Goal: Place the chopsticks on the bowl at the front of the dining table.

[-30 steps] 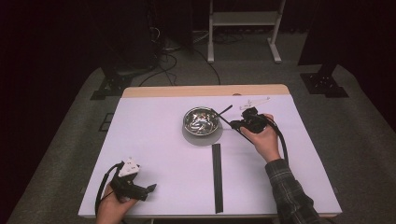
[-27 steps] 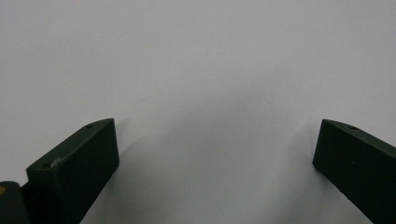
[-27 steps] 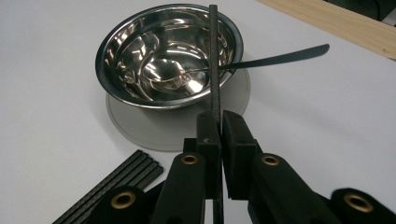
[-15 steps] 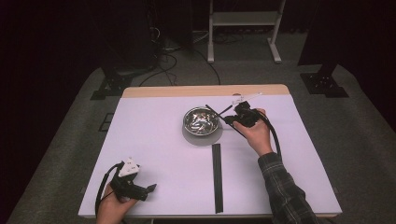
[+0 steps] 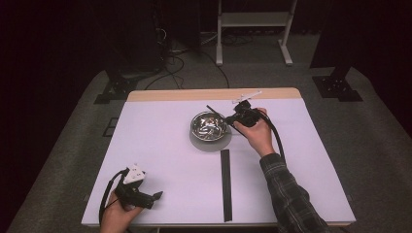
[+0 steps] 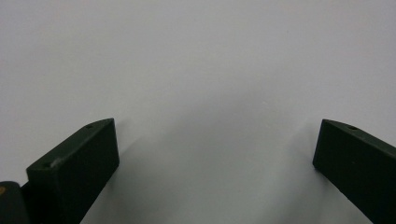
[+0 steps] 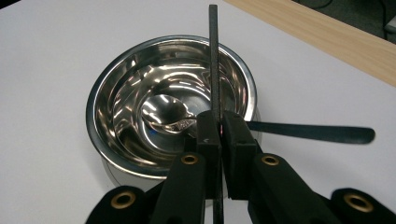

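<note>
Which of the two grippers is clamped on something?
The right gripper, at the steel bowl: its jaws are shut on a thin black stick. The left gripper has open jaws with nothing between them.

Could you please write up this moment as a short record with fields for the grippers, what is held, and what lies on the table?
right gripper: shut on a thin black stick, held over the steel bowl
left gripper: open, nothing between its jaws, resting low near the table's front left
bowl contents: a spoon, its dark handle reaching out over the rim
table: white cover; a black strip lies flat in front of the bowl
far edge: bare wooden border
</note>
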Available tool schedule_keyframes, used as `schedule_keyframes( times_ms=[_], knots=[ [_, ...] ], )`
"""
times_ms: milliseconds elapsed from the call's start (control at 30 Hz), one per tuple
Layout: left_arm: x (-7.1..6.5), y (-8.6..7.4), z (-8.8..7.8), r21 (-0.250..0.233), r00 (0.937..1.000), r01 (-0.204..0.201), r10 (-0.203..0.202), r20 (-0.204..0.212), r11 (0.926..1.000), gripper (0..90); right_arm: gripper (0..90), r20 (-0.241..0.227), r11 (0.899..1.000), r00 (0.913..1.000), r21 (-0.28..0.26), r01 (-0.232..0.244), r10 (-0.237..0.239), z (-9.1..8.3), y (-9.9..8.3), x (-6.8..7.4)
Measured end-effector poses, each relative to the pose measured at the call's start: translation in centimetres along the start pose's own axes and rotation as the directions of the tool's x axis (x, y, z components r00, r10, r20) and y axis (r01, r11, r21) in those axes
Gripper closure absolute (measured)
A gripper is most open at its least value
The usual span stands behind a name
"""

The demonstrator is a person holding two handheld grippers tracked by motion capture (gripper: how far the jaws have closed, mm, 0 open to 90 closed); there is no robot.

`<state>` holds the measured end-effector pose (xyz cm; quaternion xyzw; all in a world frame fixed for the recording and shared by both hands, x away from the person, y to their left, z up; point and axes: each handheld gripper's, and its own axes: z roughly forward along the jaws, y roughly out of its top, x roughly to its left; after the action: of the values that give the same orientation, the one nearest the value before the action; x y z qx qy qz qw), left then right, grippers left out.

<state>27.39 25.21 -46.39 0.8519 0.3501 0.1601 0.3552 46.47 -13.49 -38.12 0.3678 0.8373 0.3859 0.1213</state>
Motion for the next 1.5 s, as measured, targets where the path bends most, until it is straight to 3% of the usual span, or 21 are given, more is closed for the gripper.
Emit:
schedule_keyframes(
  times_ms=[833, 1500],
  knots=[
    [0.0, 0.0, 0.0, 0.003, 1.0, -0.004, 0.004, 0.0, 1.0, 0.0, 85.8, 0.038, 0.998, 0.9992, 0.059, 0.006, -0.008, 4.1, 2.8, 0.3],
    [0.0, 0.0, 0.0, 0.0, 1.0, -0.001, 0.001, -0.001, 1.0, 0.0, 85.8, 0.031, 0.997, 0.9995, 0.079, 0.001, -0.004, 5.9, 2.9, 0.2]
  ],
)
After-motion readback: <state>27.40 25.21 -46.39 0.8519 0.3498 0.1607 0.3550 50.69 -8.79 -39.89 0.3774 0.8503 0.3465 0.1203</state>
